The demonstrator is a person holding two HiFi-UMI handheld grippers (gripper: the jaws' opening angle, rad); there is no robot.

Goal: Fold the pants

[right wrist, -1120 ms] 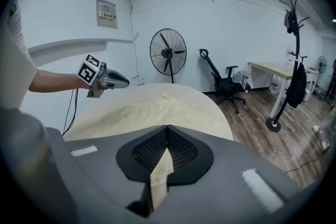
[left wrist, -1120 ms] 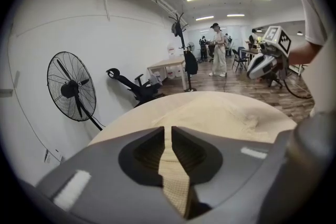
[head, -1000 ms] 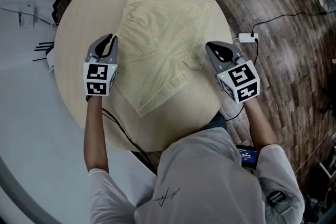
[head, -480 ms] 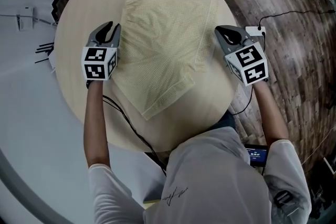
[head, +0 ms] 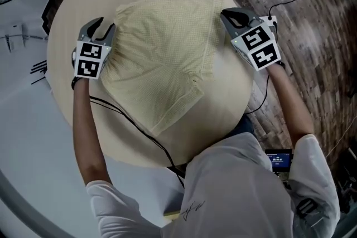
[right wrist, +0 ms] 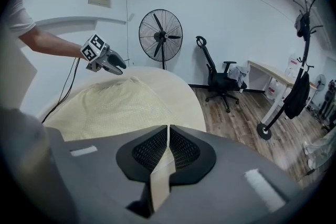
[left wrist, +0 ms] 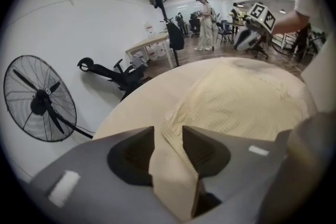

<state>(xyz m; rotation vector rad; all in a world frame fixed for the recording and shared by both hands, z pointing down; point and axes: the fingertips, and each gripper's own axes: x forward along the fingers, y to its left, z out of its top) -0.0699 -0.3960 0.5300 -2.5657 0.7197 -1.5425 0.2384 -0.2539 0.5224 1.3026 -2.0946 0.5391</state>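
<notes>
Pants (head: 162,58) lie spread on the bench (head: 223,103) between both tools; right tool (head: 226,11) pinches their edge tight, while left tool (head: 102,26) has jaws apart (they have just been opening), cloth loose between them

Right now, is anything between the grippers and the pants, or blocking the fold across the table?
Nothing visible. The right gripper is shut on the edge of the pants. The left gripper has just been opening its jaws, with fabric between them. The round table shows only bare wood around the cloth.
</notes>
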